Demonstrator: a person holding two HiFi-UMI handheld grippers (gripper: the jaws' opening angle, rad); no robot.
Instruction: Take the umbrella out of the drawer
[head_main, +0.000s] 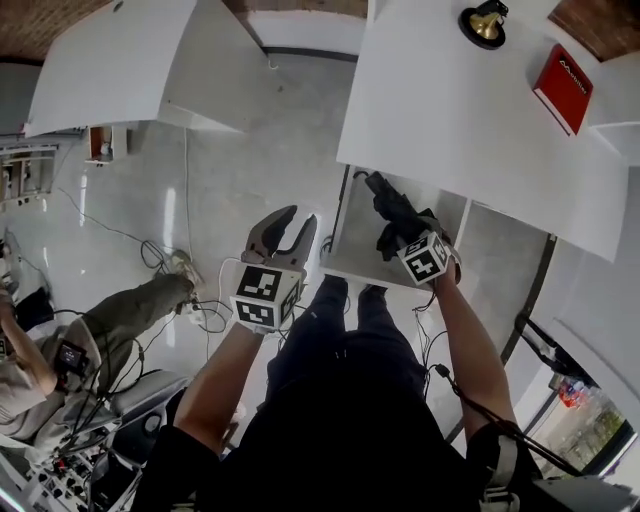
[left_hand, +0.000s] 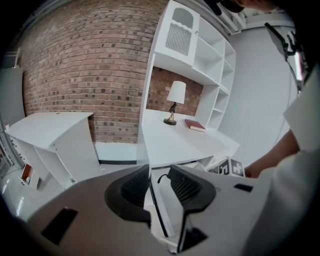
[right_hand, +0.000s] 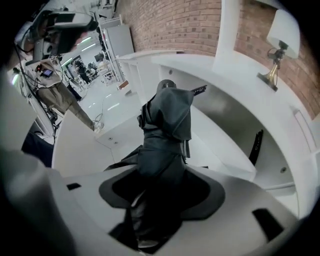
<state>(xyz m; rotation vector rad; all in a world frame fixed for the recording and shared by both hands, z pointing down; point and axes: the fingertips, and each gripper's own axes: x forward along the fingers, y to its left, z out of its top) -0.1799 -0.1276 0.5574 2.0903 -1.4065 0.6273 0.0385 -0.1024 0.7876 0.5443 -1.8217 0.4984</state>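
Between the jaws of the right gripper (right_hand: 160, 192) sits the folded black umbrella (right_hand: 167, 125), clamped round its bundled fabric and reaching out ahead of the pads, over the open drawer (right_hand: 220, 145) below them. The head view shows its far end close under the edge of the white desk (head_main: 450, 110). The left gripper (left_hand: 160, 187) hangs off to the side of the drawer with its jaws apart and nothing between them. The lifting-out step looks to be in hand; the next move probably calls for drawing the umbrella up and back toward the person, clear of the desk edge.
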